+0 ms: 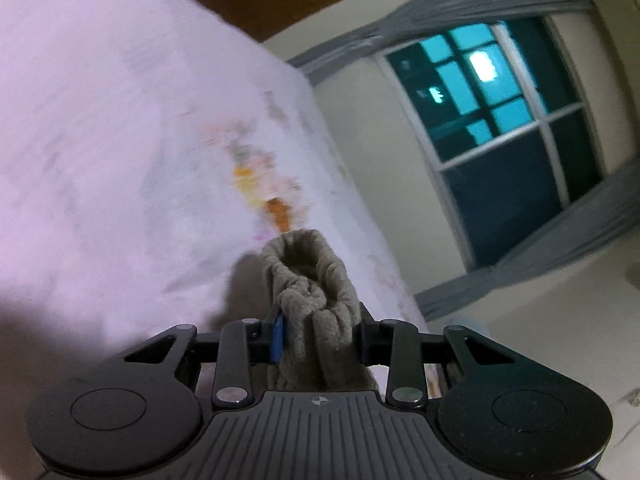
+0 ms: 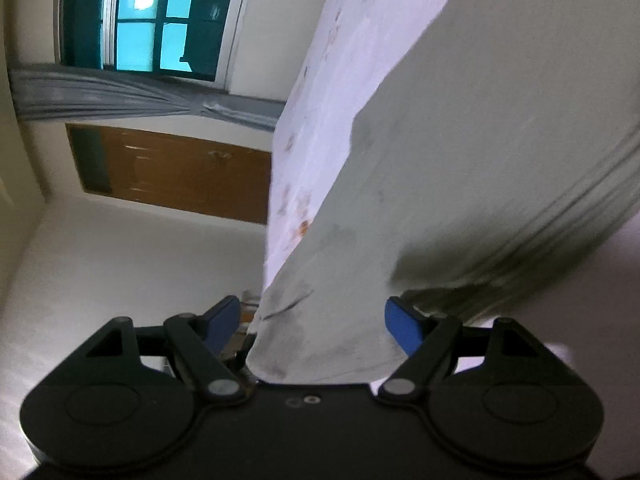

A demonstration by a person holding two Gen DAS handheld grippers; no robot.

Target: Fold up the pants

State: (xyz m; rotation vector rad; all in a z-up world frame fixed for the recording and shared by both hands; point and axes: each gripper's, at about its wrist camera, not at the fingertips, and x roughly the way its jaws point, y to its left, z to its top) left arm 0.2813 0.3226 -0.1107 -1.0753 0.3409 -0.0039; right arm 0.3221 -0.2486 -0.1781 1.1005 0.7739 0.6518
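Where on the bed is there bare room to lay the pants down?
Left wrist view: the bedsheet lies bare ahead of the left gripper, shut on the pants. Right wrist view: pants cover the near bed; only a strip along its edge stays free.

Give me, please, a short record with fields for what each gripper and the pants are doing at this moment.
left gripper: shut on a bunched grey-brown fold of the pants
right gripper: open, pale pants cloth lying between the blue pads, not pinched
surface: bed sheet, white with orange print
background: window, grey curtain, brown door
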